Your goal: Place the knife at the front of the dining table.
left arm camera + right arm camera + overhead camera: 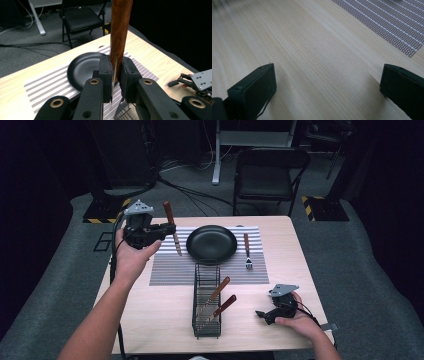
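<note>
The knife, clamped upright in the left gripper, hangs over the striped mat at nine o'clock of the black plate. It is best lowered flat and parallel to the plate's edge before release, while the right gripper, jaws apart, rests on the tabletop.

My black left gripper holds a knife with a reddish-brown wooden handle and silver blade. At three o'clock from it sits a glossy black plate on a grey-and-white striped placemat. The table is pale wood grain; the wire basket at six o'clock is black.
</note>
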A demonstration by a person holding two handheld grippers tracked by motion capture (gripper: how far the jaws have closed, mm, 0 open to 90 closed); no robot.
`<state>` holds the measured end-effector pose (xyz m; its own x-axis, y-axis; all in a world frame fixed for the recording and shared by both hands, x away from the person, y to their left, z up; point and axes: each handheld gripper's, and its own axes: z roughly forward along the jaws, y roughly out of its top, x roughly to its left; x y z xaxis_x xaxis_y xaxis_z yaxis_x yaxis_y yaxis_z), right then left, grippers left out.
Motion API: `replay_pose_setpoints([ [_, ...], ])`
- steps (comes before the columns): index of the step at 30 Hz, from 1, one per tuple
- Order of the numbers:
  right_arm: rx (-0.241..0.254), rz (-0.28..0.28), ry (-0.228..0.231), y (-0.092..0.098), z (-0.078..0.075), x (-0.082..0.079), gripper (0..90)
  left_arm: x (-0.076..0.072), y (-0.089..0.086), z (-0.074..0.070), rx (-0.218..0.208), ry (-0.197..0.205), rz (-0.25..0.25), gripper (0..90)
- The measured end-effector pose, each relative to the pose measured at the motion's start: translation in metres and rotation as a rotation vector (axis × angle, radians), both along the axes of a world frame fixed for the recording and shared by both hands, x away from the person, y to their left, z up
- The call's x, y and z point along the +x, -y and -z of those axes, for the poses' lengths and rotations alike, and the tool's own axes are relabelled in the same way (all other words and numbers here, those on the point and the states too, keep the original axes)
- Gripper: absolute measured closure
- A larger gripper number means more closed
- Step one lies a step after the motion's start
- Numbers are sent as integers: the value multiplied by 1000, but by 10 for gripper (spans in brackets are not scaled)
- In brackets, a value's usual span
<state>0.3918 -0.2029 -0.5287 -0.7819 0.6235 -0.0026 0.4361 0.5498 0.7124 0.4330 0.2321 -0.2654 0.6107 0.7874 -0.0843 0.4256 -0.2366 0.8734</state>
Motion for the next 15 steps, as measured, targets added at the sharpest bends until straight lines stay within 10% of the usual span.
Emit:
replay_pose_setpoints([
  [15, -1, -5, 0, 0, 0, 0, 0, 18, -20, 34, -3, -33, -81, 807],
])
